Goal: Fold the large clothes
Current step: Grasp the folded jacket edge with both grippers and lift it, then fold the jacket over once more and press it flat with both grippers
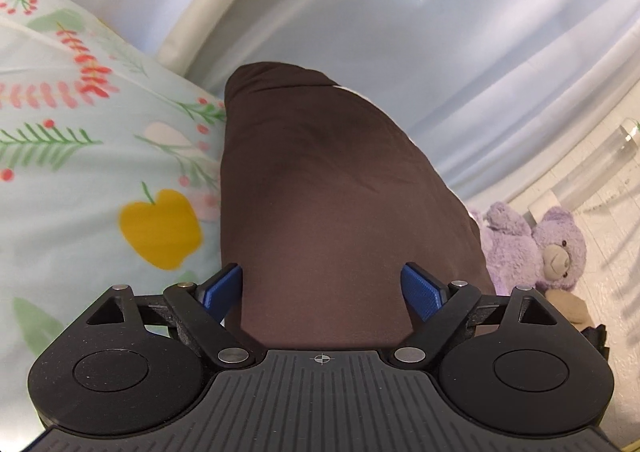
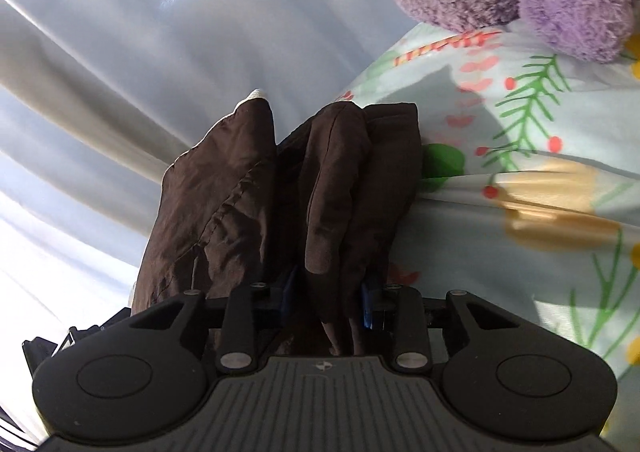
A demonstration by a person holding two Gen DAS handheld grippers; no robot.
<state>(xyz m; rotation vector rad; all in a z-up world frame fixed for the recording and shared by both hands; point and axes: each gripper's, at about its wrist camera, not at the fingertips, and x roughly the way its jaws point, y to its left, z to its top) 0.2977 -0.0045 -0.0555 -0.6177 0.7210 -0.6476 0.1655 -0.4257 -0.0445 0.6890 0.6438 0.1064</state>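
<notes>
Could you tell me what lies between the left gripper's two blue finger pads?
Smooth dark brown garment fabric fills the gap between the left gripper's wide-apart pads, seemingly unpinched, as the left wrist view shows.

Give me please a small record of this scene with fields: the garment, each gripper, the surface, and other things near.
garment: brown garment, bunched into folds in the right wrist view
left gripper: open, blue fingers either side of the cloth, not pressing
right gripper: shut on a bunch of the cloth
surface: floral bedsheet
nearby: purple teddy bear beside the garment; pale curtain behind
</notes>
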